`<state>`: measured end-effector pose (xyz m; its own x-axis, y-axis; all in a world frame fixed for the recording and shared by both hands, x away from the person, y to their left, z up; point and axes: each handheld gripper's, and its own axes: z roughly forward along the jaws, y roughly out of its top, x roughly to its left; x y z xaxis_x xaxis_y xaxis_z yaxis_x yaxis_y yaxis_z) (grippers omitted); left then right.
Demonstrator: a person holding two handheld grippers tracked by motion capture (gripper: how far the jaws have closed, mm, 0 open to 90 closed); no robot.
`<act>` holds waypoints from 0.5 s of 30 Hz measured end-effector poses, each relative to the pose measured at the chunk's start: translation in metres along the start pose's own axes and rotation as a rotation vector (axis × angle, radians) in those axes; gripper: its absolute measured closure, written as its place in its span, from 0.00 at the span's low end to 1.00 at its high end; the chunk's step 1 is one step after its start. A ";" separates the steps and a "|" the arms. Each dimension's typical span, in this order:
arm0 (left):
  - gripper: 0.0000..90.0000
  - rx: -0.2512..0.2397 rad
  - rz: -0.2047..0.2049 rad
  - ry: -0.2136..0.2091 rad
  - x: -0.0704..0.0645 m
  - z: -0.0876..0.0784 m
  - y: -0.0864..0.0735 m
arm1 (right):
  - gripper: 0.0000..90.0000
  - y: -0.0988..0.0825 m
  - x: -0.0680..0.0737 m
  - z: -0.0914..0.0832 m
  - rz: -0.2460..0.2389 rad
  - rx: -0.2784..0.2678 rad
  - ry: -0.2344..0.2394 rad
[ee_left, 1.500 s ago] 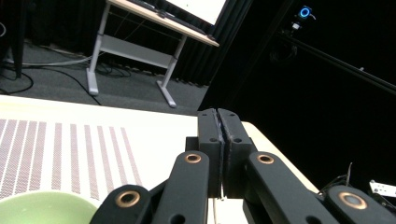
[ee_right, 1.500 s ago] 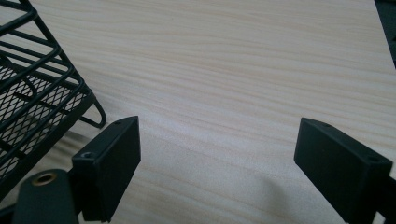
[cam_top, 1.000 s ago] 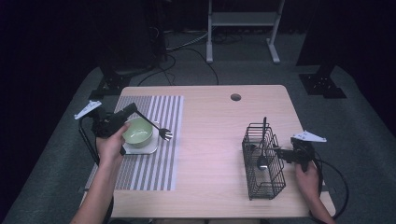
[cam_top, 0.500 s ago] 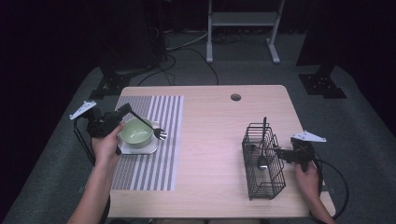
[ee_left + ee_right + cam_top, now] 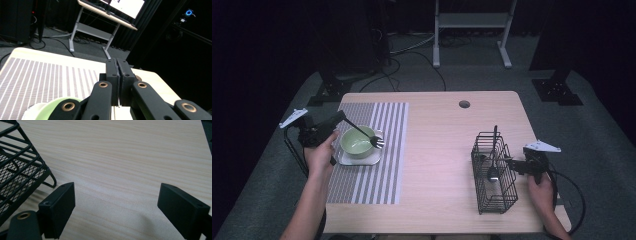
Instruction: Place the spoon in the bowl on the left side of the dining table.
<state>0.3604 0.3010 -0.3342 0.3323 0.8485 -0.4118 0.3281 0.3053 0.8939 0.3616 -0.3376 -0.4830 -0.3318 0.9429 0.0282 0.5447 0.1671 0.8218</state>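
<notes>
Above table (image 5: 437, 145), left gripper's (image 5: 341, 118) closed fingers clamp fork (image 5: 362, 134) over bowl (image 5: 357, 142).

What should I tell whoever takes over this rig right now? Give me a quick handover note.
Left gripper: shut on the handle of a black fork, held tilted over the green bowl, tines low near the bowl's right rim.
Right gripper: open, empty, beside the black wire caddy at the table's right.
Things: the bowl sits on a small white tray on the striped mat. The caddy already holds dark utensils.
Done: fork gripped.
Left: probably carry it across and drop it into the caddy.
</notes>
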 end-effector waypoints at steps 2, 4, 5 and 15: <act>0.99 -0.002 0.001 0.010 0.002 -0.001 0.001 | 0.15 0.000 0.000 0.000 0.000 0.000 -0.001; 0.99 -0.005 -0.004 0.017 0.004 -0.002 0.002 | 0.15 0.000 0.000 0.000 0.000 0.001 0.000; 0.99 -0.007 -0.002 0.023 0.006 -0.003 0.002 | 0.15 0.000 0.000 0.000 -0.001 0.001 0.000; 0.99 -0.014 -0.017 0.054 0.016 -0.008 0.004 | 0.15 0.000 0.000 0.000 -0.001 0.001 -0.001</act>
<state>0.3599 0.3192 -0.3362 0.2780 0.8651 -0.4175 0.3208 0.3260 0.8893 0.3616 -0.3375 -0.4830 -0.3313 0.9431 0.0266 0.5455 0.1684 0.8210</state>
